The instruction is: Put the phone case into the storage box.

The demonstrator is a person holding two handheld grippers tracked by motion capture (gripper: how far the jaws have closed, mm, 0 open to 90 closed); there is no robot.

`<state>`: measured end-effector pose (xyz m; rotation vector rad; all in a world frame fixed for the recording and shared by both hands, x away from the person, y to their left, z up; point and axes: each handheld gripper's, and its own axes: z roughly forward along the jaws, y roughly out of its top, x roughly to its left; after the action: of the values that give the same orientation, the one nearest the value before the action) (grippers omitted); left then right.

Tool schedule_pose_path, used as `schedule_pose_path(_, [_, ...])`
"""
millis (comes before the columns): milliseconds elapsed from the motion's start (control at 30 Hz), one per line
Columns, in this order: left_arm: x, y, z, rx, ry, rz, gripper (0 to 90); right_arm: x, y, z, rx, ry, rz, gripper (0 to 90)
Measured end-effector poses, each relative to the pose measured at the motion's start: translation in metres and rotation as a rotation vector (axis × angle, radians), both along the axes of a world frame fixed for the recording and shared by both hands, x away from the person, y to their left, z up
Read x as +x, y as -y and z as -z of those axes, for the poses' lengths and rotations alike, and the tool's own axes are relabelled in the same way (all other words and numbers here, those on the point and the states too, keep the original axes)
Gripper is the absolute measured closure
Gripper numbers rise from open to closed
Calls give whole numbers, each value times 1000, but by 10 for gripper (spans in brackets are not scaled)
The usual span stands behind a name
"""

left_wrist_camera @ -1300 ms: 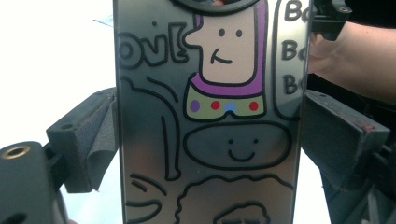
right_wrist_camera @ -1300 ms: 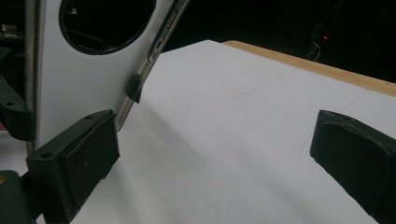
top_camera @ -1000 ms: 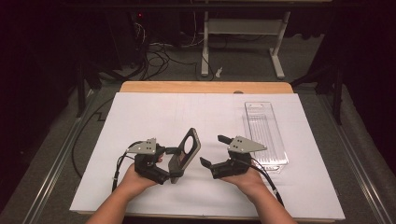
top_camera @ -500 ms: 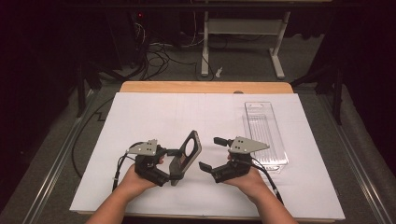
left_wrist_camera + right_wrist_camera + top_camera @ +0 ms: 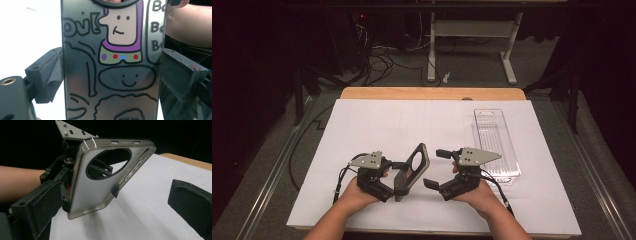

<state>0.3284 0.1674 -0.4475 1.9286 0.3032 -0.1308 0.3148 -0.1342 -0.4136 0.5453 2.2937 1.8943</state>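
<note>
Phone case (image 5: pixel 413 167), printed with cartoons, stands tilted above the desk (image 5: pixel 377 125) in the clenched left claw (image 5: pixel 398 176); released right claw (image 5: pixel 435 168), at 3 o'clock, should pinch its free edge squarely.

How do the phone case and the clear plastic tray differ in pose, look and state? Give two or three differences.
The phone case stands tilted on edge above the sheet; the clear plastic tray lies flat on it. The case is grey with cartoon drawings; the tray is transparent. The left gripper clamps the case; the tray lies untouched beside the open right gripper. Both are long rectangles.
</note>
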Motion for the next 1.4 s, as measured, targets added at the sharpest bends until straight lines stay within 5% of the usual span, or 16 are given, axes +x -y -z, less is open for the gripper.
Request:
schedule_pose_path(667, [-4, 8, 1, 16, -16, 100, 131, 0, -3, -5, 37, -1, -51, 1])
schedule_pose_path(1400, [-7, 13, 3, 44, -11, 133, 131, 2, -6, -6, 56, -8, -89, 20])
